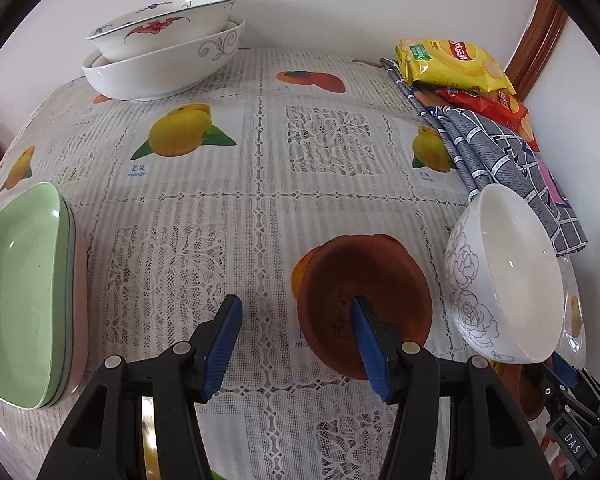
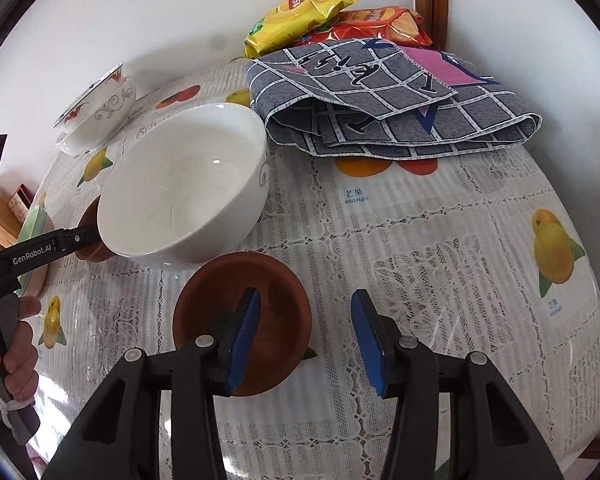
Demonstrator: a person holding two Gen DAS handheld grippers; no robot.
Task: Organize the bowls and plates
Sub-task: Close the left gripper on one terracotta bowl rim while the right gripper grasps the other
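Two small brown saucers lie on the lace tablecloth with a white bowl [image 1: 504, 276] [image 2: 184, 188], drawn with roses, between them. My left gripper [image 1: 296, 344] is open, pointing steeply down. Its right finger is over the left saucer [image 1: 380, 280] and its left finger is outside the rim. My right gripper [image 2: 306, 342] is open too, straddling the right rim of the other saucer [image 2: 276, 312], left finger over the dish. Neither pair of pads presses on anything. The left saucer [image 2: 90, 236] shows partly behind the white bowl.
Two nested patterned bowls [image 1: 164, 52] [image 2: 96, 112] stand at the back. Stacked green plates [image 1: 24, 292] lie at the left edge. A folded grey checked cloth [image 2: 380, 104] [image 1: 500, 152] and chip bags [image 2: 300, 12] [image 1: 448, 64] fill the back right corner. A person's hand [image 2: 16, 344] holds the left tool.
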